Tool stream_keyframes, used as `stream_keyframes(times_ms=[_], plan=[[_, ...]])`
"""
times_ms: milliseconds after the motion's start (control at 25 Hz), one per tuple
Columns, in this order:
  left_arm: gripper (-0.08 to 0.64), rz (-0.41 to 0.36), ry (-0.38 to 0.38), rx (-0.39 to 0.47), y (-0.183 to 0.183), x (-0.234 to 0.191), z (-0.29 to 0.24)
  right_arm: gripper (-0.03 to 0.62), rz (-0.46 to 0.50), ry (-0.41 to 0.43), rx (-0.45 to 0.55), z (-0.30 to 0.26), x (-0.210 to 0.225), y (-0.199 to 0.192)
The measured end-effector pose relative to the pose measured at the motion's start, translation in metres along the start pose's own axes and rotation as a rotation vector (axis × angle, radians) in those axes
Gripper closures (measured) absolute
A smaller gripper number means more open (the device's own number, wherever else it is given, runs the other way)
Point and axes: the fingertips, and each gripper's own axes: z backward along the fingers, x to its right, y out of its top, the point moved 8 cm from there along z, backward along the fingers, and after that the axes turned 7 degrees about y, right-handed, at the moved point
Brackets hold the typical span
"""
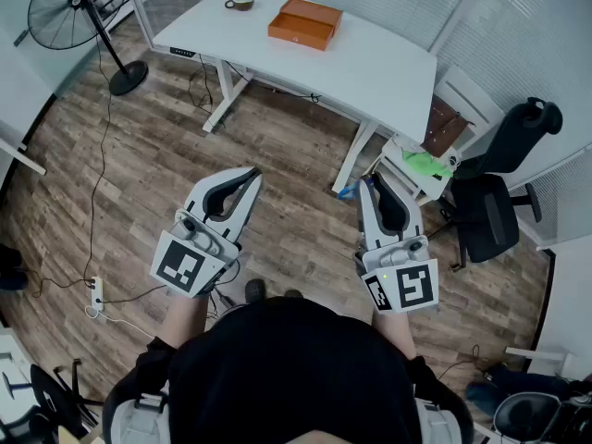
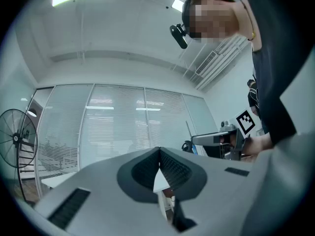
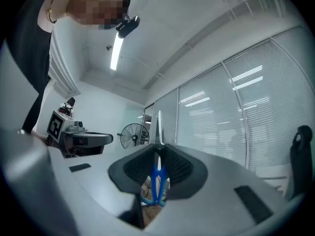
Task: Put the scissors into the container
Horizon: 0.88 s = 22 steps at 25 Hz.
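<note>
Right hand-held gripper (image 3: pixel 158 149) clamped on blue-handled scissors (image 3: pixel 157 183), left hand-held gripper (image 2: pixel 159 154) closed, empty, orange container (image 1: pixel 305 23) near desk (image 1: pixel 388 72) far edge

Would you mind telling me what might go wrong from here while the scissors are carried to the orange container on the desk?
1. The right gripper clamps the scissors on a narrow stretch, with the blade poking past its tips; they may pivot or slip out on the way.
2. The orange container sits far off on the desk, which means a long carry with an exposed point.
3. A cup stands near the container and could get knocked.
</note>
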Motion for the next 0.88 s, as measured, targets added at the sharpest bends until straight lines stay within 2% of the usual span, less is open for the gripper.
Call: stream_keyframes(times_ms=[600, 880], plan=[[0.548, -0.016, 0.01, 0.008, 0.003, -0.001, 0.011, 0.523, 0.016, 0.007, -0.006, -0.001, -0.009, 0.005], [0.548, -0.007, 0.004, 0.002, 0.001, -0.008, 0.02, 0.522, -0.037, -0.017, 0.026, 0.001, -0.016, 0.007]])
